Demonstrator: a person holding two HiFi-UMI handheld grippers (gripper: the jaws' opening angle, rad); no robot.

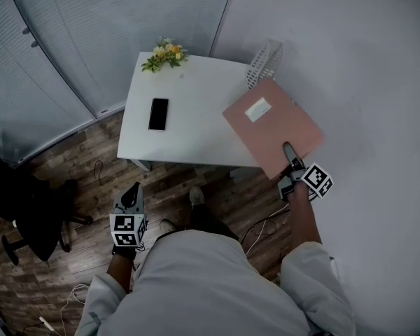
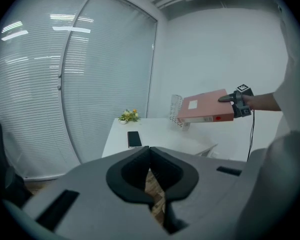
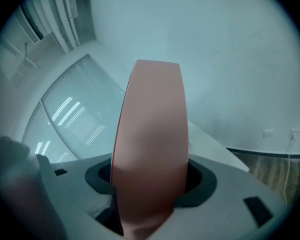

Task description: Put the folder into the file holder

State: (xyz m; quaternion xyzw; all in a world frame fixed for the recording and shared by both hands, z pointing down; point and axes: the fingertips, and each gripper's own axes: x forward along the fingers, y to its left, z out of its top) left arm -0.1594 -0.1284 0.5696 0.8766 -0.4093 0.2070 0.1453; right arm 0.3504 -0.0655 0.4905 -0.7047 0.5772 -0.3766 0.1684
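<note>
Above the right edge of the surface (image 1: 189, 128), near its front corner, the folder (image 1: 271, 126) hangs in the air, its near end grasped by the right claw (image 1: 291, 158). The pick-up is done; the filing is not, with the mesh file holder (image 1: 264, 63) waiting at the far right corner. The folder lies nearly flat, label up, its long axis running from claw toward holder, so it likely needs tipping upright. Off the front edge, the left claw (image 1: 131, 196) is clenched on nothing.

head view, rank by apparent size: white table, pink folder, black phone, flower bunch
white rectangular table
pink flat folder, held nearer the camera
black flat phone and yellow flower bunch, about alike
</note>
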